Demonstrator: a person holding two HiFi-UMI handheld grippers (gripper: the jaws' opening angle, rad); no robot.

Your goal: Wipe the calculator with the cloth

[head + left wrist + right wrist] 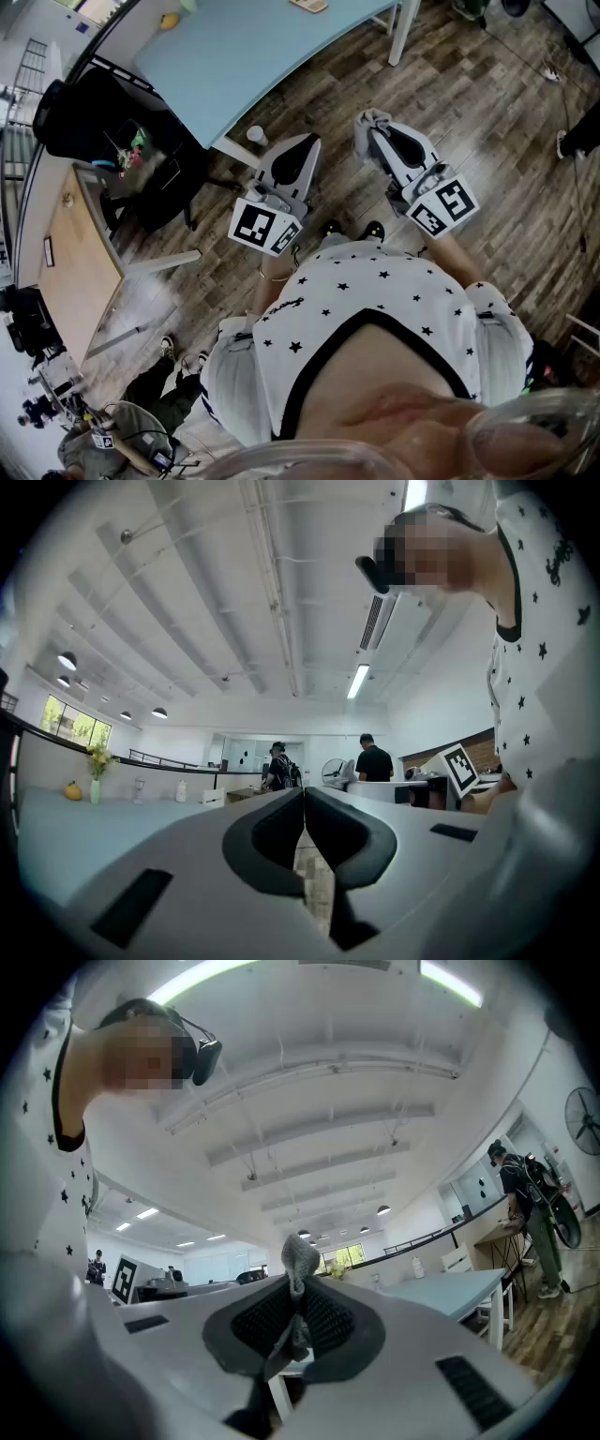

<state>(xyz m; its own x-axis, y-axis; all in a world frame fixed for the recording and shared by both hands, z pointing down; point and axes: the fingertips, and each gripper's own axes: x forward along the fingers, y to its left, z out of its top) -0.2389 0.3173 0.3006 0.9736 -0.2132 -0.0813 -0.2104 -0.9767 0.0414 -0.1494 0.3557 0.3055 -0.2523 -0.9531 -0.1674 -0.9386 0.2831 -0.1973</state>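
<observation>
right tool (299, 1281): clamped shut on a crumpled grey cloth (298, 1252), so the cloth is right in the pinch

cloth position: a little wad pokes out past the tips, and a thinner tail hangs back down between the ribbed black pads

cloth direction: the long axis runs along the jaws, with the wad end pointing away from the person

left tool (304, 794): jaws closed with only a hairline slit, nothing between them

where both tools are: held up side by side in front of the white star-print shirt (375, 309), over the wood-plank floor (487, 122), apart from each other

desk edge: the near edge of the light blue desk (253, 56) is just past the tips in the head view, and neither tool is over it

room to move: bare floor around both tools, with a white desk leg (403, 33) beyond the right one

calculator: honestly can't pick it out. There's a small tan flat thing (309, 5) on the desk at the top edge of the head view, well apart from the cloth
</observation>
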